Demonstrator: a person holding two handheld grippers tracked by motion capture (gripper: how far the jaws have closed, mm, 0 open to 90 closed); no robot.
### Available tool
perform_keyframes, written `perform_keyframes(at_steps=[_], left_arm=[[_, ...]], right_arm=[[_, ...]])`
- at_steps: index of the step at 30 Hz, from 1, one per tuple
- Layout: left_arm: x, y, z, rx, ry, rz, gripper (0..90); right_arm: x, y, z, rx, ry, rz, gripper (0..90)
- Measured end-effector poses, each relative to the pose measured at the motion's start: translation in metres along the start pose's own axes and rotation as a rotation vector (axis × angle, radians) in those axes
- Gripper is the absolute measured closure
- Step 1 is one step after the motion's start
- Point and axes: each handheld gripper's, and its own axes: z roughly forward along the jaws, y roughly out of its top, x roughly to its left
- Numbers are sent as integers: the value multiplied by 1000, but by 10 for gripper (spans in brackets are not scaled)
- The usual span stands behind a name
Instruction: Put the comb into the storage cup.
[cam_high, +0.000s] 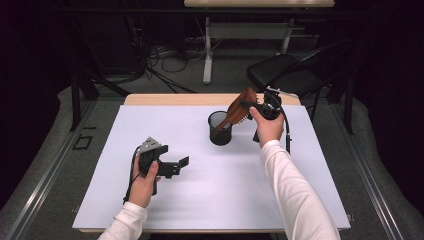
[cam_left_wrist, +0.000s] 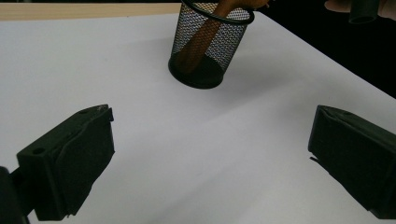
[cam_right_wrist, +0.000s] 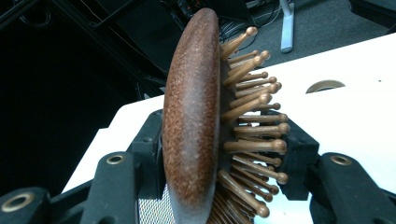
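Nearest the counter's (cam_high: 150, 210) front edge, toward its left side, the left hand-held gripper (cam_high: 176, 166) is held just above the white surface. Its two black jaws stand wide apart with nothing between them; in the left gripper view they frame bare counter.

Farther in, about midway between the side edges and closer to the back edge, stands one black mesh cup (cam_high: 220, 128), upright. One wooden brush (cam_high: 239, 111) leans in it: the handle goes down into the cup, seen through the mesh in the left gripper view (cam_left_wrist: 201, 39), and the head sticks out above the rim, tilted toward the back right corner.

At the brush head is the right hand-held gripper (cam_high: 254, 106), held over the back part of the counter to the right of the cup. In the right gripper view the head (cam_right_wrist: 194, 121) sits edge-on between the two jaws, smooth back toward one jaw and pegs toward the other. The jaws stand narrowly apart around the head; whether the pads press on it I cannot tell.

Beyond the back edge are one black chair (cam_high: 290, 72) and one other table (cam_high: 250, 30).
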Motion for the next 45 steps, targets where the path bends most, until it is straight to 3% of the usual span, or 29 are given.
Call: perform_keyframes(at_steps=[6, 14, 21, 35, 45], left_arm=[[0, 0, 1, 3, -3, 1, 5], [-1, 1, 2, 5, -6, 3, 5], [-1, 2, 3, 3, -11, 5, 5], [-2, 3, 8, 11, -24, 9, 5], [-2, 3, 7, 12, -23, 6, 5]], right_arm=[[1, 0, 0, 8, 0, -20, 409], [4, 0, -2, -19, -23, -47, 276], [3, 0, -2, -10, -42, -65, 160], [5, 2, -8, -18, -54, -105, 143], [5, 5, -13, -28, -56, -98, 143]])
